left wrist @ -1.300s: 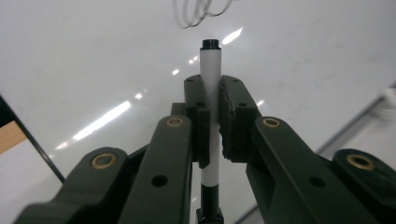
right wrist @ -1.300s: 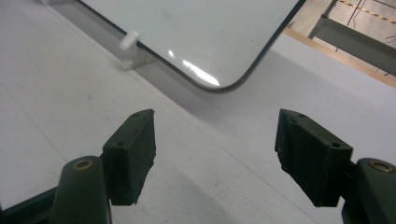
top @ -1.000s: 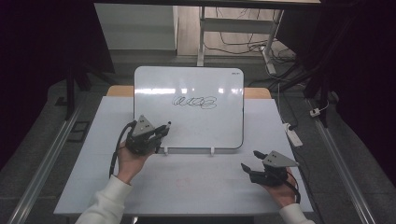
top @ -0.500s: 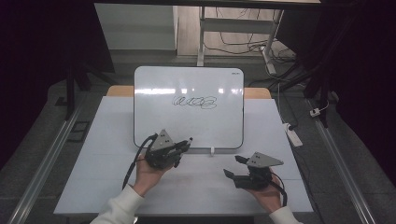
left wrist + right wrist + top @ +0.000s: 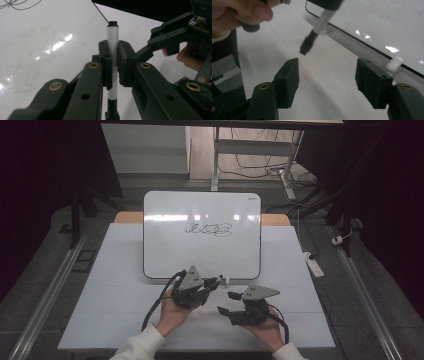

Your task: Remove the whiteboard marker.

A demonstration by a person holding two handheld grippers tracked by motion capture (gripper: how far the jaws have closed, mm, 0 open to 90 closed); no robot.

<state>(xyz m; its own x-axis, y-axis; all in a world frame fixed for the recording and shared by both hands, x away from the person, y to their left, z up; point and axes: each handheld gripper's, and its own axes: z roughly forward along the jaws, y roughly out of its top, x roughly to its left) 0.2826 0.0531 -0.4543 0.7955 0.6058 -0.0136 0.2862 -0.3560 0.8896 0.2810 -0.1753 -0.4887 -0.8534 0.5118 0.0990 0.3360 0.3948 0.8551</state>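
Between the left gripper (image 5: pixel 113 67) jaws a white marker (image 5: pixel 112 37) sits clamped; just beside it, right gripper (image 5: pixel 327 82) jaws gape apart.

A white table (image 5: pixel 115 285) stands on a grey floor (image 5: pixel 45 270), with a power strip (image 5: pixel 314 264) off its right edge, cables (image 5: pixel 260 167) behind, and metal rails (image 5: pixel 365 305) along both sides.

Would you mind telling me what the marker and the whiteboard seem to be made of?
The marker looks like smooth white plastic with black ends, judging by its even matte barrel. The whiteboard has a glossy, coated surface, since it mirrors the lights sharply; what lies beneath that coating cannot be told.
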